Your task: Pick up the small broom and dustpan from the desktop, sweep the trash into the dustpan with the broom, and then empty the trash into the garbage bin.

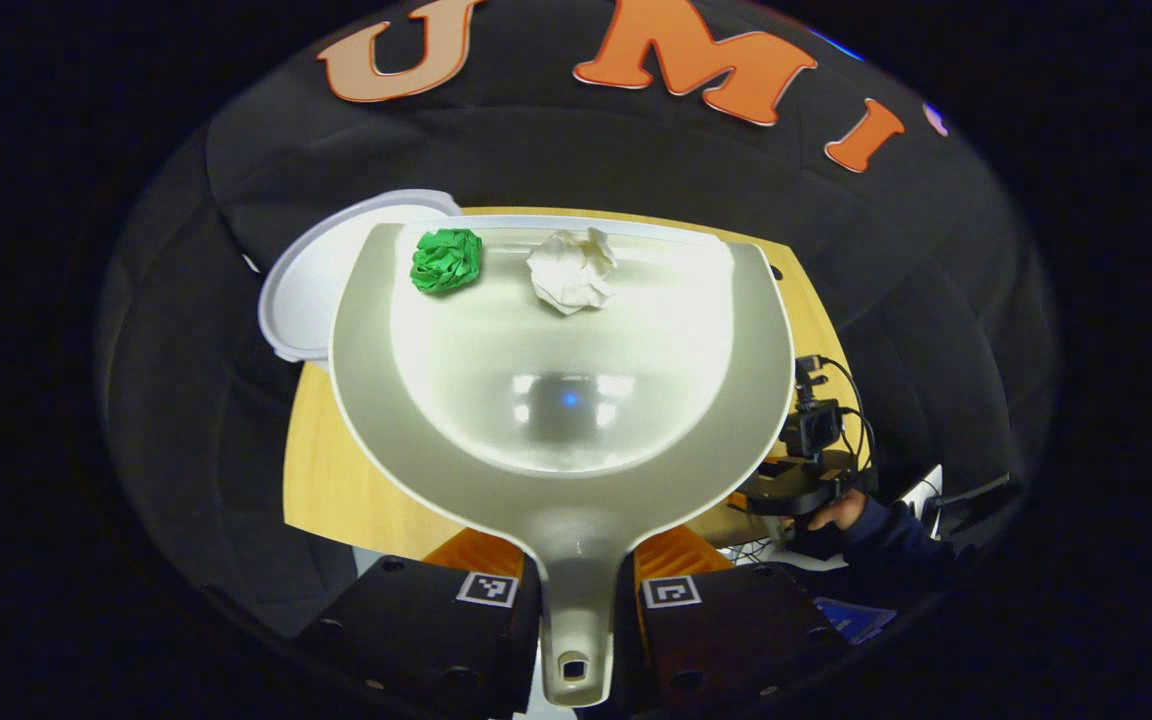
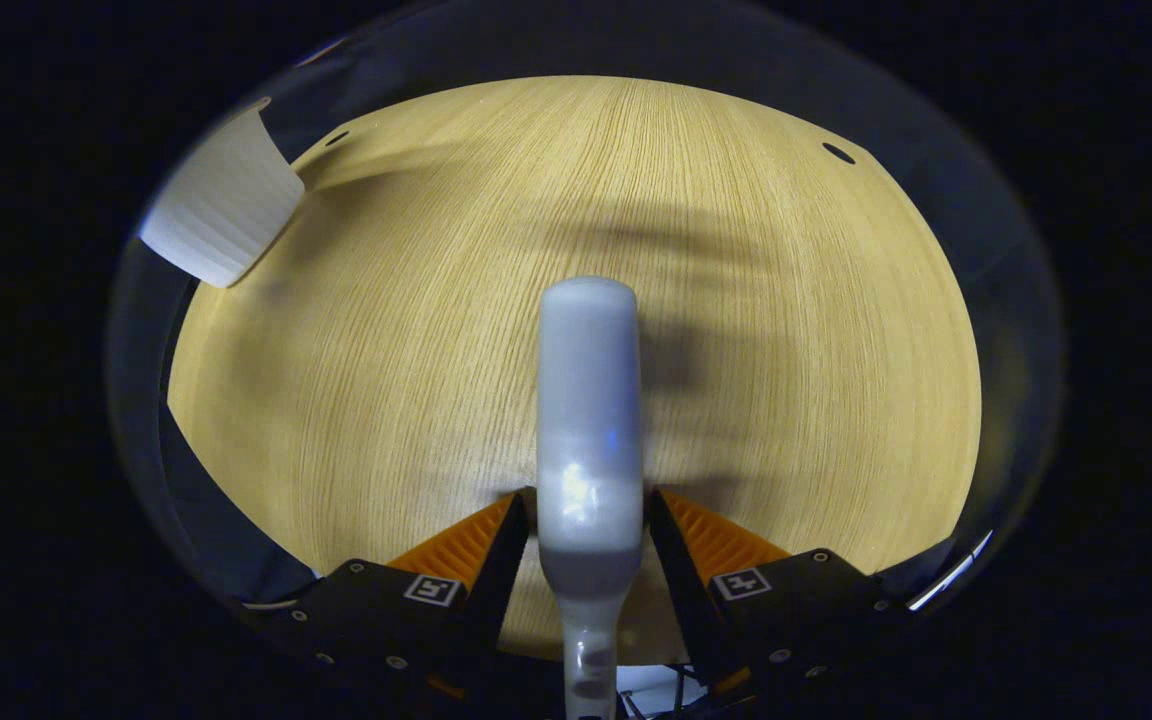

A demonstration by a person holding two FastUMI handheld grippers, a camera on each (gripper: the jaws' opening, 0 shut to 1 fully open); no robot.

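Left gripper view, left to right:
- Garbage bin point(image 1: 301, 290): white, round rim, past the far left edge of the table, partly hidden behind the dustpan.
- Table point(image 1: 336, 490): light wood top, showing beneath and beside the dustpan.
- Dustpan point(image 1: 556, 400): pale, held level above the table with its mouth near the bin; handle runs down between the fingers.
- Green paper ball point(image 1: 446, 260): crumpled, lying inside the dustpan near its front lip, left side.
- White paper ball point(image 1: 573, 270): crumpled, inside the dustpan, just right of the green one, apart from it.
- Left gripper point(image 1: 576, 590): clenched on the dustpan handle, one finger pressing each side.
- Right gripper point(image 1: 801, 480): farther off at lower right, with the person's hand point(image 1: 836, 512) and dark sleeve behind it.

Right gripper view, left to right:
- Garbage bin point(image 2: 221, 210): ribbed white wall at upper left, beyond the table point(image 2: 786, 300) edge.
- Broom point(image 2: 588, 430): pale handle and head pointing forward over the bare wood; bristles cannot be made out.
- Right gripper point(image 2: 586, 560): grasping the broom handle, fingers closed against both sides.
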